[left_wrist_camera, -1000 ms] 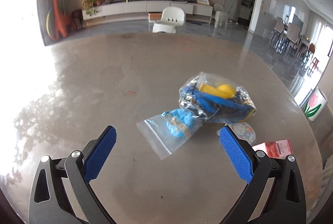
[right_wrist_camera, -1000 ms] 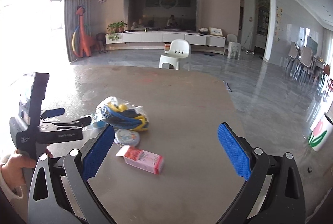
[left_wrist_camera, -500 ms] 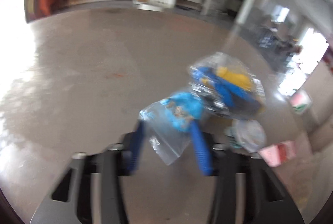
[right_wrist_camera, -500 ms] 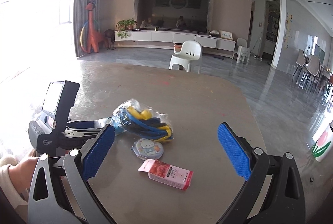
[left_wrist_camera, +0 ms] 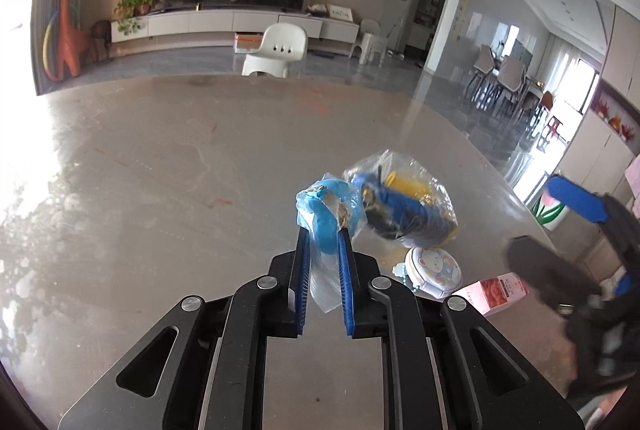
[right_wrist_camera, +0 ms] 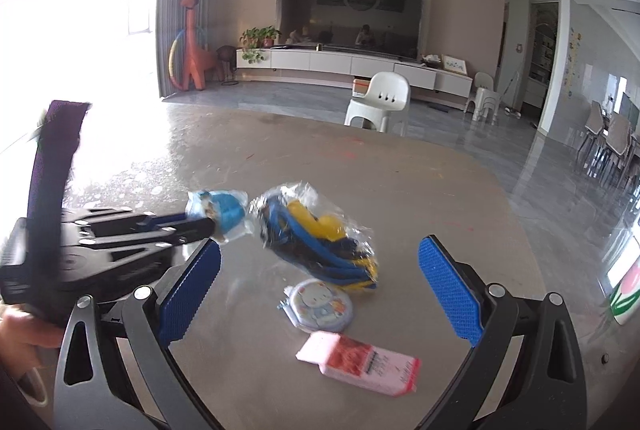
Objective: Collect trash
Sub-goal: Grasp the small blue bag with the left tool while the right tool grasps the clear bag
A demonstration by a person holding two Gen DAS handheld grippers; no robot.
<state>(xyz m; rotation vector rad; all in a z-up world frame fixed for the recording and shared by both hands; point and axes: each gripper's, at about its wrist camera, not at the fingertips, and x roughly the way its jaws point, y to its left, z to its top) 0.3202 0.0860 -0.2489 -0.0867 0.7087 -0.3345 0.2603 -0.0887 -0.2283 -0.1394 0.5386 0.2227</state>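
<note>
Left gripper [left_wrist_camera: 323, 230] clamped on the small clear zip bag [left_wrist_camera: 326, 226] holding a blue lump, jaws drawn close together with the plastic pinched between the blue pads and the bag's open end trailing back toward the camera. Bag seemingly lifted just clear of the table [left_wrist_camera: 160, 190] — hard to be sure through the fisheye, though the right wrist view also shows it raised at the tip of the left tool. Right gripper [right_wrist_camera: 320, 290] wide open, jaws well apart, holding nothing, poised low over the rest of the litter: a crumpled clear bag of blue and yellow pieces [right_wrist_camera: 316, 234] just beside the held bag, a round cartoon-printed packet [right_wrist_camera: 318, 304] near it, and a pink carton [right_wrist_camera: 360, 364] lying flat closest to the camera. Best handled by keeping the squeeze firm on the left, since thin plastic slips and the weight of the lump hangs beyond the pads; a slow, level carry, no swinging. Worth watching the neighbouring crumpled bag — close enough to snag or be dragged along if the lift goes sideways, so straight up first, then away. For the right, probably the pink carton next: approach across its narrow sides, pads low to the tabletop, closing only once both pads flank it. No bin or collecting container visible in either view, so destination unknown from here.
</note>
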